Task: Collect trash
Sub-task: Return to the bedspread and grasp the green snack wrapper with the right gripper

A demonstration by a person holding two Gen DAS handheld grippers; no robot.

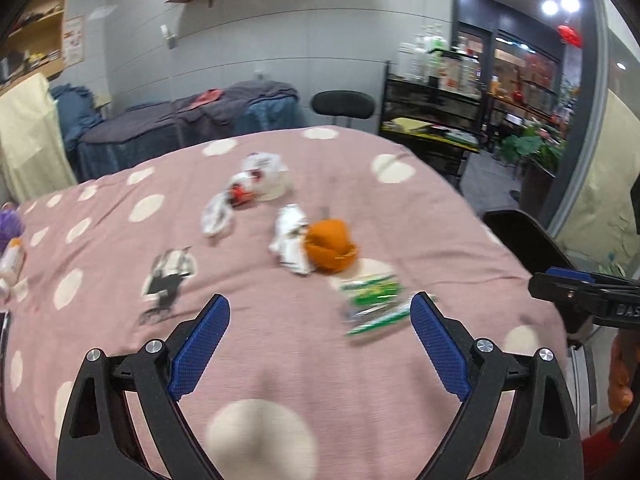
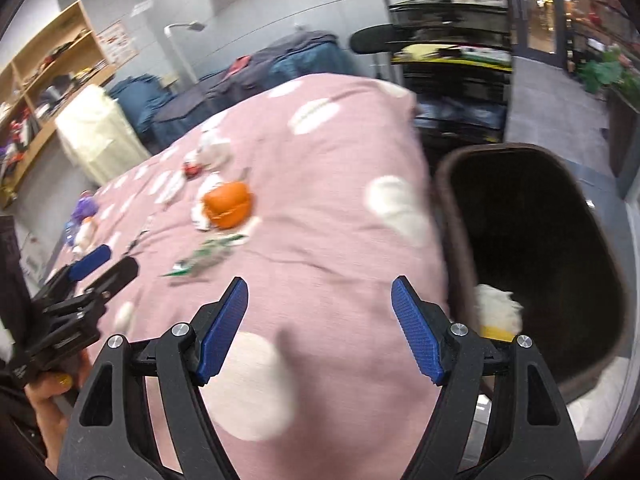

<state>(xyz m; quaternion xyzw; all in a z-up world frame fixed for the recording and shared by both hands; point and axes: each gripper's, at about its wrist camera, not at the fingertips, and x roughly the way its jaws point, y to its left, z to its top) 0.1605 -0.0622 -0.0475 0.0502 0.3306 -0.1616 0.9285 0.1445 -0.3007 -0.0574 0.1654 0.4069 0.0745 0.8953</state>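
Trash lies on a pink dotted tablecloth [image 1: 280, 352]: a green-and-white wrapper [image 1: 374, 304] [image 2: 204, 258], orange peel [image 1: 330, 244] [image 2: 228, 204] against a crumpled white wrapper [image 1: 290, 240], more white-and-red wrappers [image 1: 248, 188] farther back, and a black-and-white wrapper [image 1: 168, 276] at left. My left gripper [image 1: 320, 320] is open and empty, its right finger beside the green wrapper. My right gripper [image 2: 320, 300] is open and empty over the table's right edge. A dark bin [image 2: 452, 216] stands right of the table, with white trash [image 2: 498, 308] inside.
A purple object [image 2: 85, 206] and a small bottle [image 1: 12, 260] lie at the table's left edge. Black chair [image 1: 342, 104], black cart [image 1: 432, 120] and cloth-covered furniture [image 1: 180, 120] stand behind the table. Glass door at right.
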